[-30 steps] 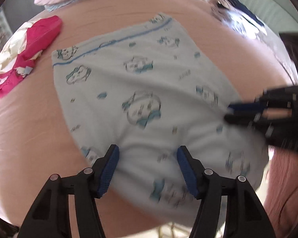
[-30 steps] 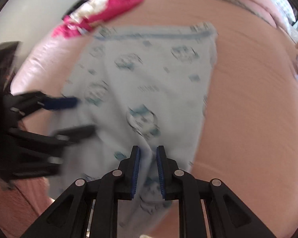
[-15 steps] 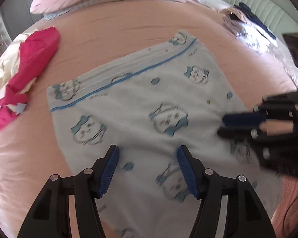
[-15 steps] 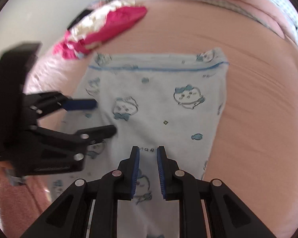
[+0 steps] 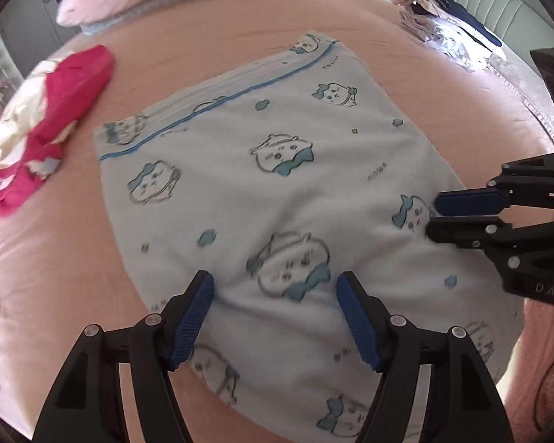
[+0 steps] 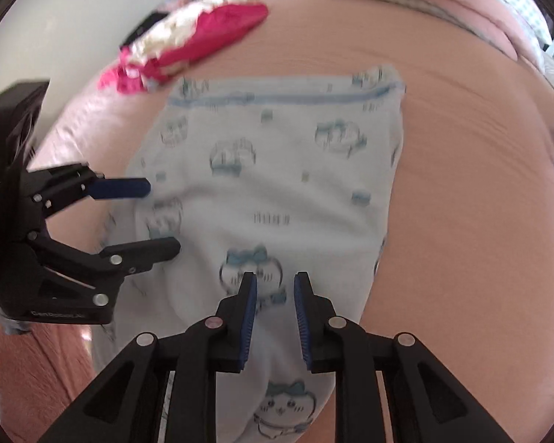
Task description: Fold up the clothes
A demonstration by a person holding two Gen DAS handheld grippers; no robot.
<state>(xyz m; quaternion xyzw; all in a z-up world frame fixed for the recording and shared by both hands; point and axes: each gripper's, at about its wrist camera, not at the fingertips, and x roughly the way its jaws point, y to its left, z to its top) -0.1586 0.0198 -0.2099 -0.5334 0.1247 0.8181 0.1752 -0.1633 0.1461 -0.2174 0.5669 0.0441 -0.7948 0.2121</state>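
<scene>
Now, from the left wrist, the pale blue garment [image 5: 277,184] with cartoon prints lies flat on the pink bedsheet [image 5: 55,258], and the left gripper [image 5: 275,317] hangs over its near part, jaws spread wide and empty. A red-and-white bundle [image 5: 55,110] sits off to the left (well clear of the garment). Over to the right wrist: the right gripper [image 6: 275,317] shows a narrow gap, jaws parted over the cloth and pinching nothing, while the left one reaches in from the side.
</scene>
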